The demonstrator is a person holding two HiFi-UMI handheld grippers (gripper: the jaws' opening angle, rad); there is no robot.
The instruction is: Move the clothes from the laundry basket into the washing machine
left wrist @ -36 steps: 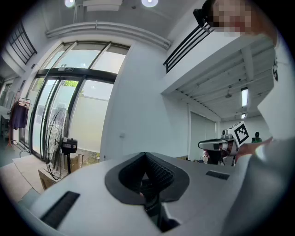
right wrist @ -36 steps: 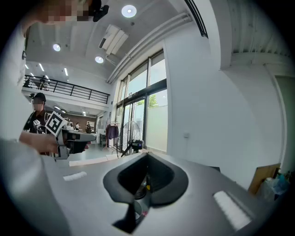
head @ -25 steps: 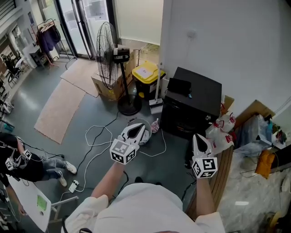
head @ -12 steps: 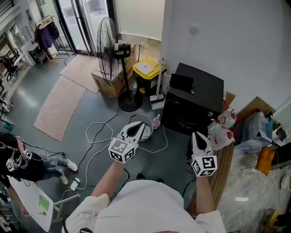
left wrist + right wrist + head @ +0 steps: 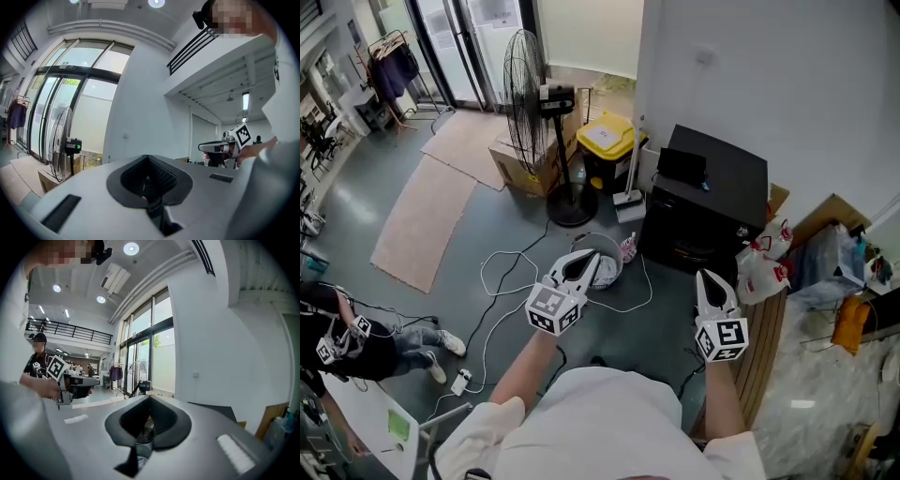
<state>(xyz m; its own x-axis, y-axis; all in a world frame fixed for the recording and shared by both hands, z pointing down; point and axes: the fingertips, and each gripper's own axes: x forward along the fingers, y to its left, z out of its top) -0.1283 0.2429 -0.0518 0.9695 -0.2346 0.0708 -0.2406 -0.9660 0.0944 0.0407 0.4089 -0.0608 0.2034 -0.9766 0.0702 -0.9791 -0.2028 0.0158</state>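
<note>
In the head view a round grey laundry basket (image 5: 617, 264) sits on the floor, partly hidden behind my left gripper (image 5: 592, 255). That gripper is held level above it, jaws closed to a point, nothing between them. My right gripper (image 5: 705, 277) is also level and shut, empty, in front of a black box-shaped machine (image 5: 712, 202) against the white wall. Each gripper view shows its own closed jaws, the left gripper (image 5: 148, 157) and the right gripper (image 5: 150, 397), with the other gripper off to the side.
A standing fan (image 5: 530, 98), a cardboard box (image 5: 520, 169) and a yellow bin (image 5: 609, 141) stand beyond the basket. White cables (image 5: 502, 281) loop over the floor. Bags (image 5: 764, 272) and clutter lie at the right. A seated person (image 5: 347, 342) is at the far left.
Both grippers have edged slightly forward together with the head view, keeping their level pose. Their jaws have stayed shut and nothing was taken hold of.
</note>
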